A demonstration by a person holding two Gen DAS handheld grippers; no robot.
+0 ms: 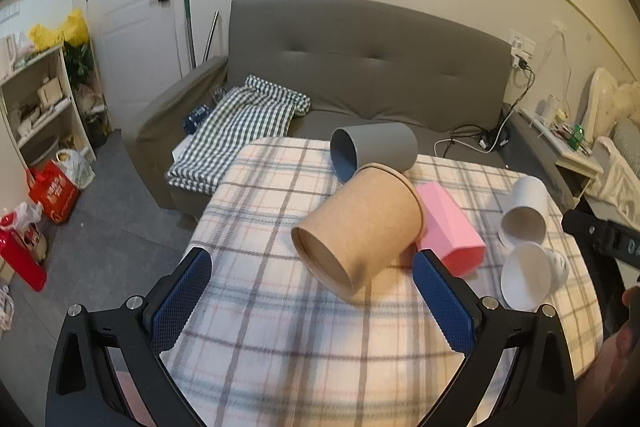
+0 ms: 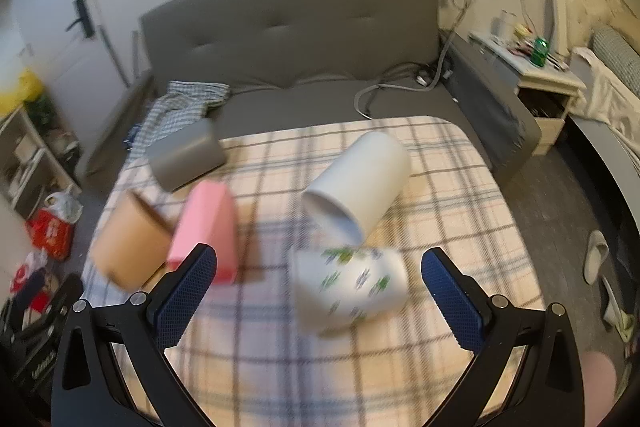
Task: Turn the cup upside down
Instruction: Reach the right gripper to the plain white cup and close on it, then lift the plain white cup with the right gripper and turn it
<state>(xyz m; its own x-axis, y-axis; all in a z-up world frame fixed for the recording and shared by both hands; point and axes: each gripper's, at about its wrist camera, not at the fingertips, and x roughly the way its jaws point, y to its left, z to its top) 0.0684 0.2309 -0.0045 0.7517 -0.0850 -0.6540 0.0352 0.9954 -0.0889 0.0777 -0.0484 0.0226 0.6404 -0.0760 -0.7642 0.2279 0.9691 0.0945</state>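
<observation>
Several cups lie on their sides on a plaid-covered table (image 1: 280, 327). A brown paper cup (image 1: 360, 227) lies just ahead of my open, empty left gripper (image 1: 312, 267), its base toward me. Behind it lie a grey cup (image 1: 376, 151) and a pink cup (image 1: 448, 227). A plain white cup (image 1: 524, 211) and a printed white cup (image 1: 532, 275) lie at the right. My right gripper (image 2: 320, 263) is open and empty, with the printed white cup (image 2: 352, 287) between its fingers and the plain white cup (image 2: 356, 183) beyond.
A grey sofa (image 1: 360, 67) with a checked cloth (image 1: 240, 123) stands behind the table. Shelves (image 1: 40, 107) and bags (image 1: 52, 195) are on the floor at left. A bedside table (image 2: 540, 75) stands at right. The right wrist view is motion-blurred.
</observation>
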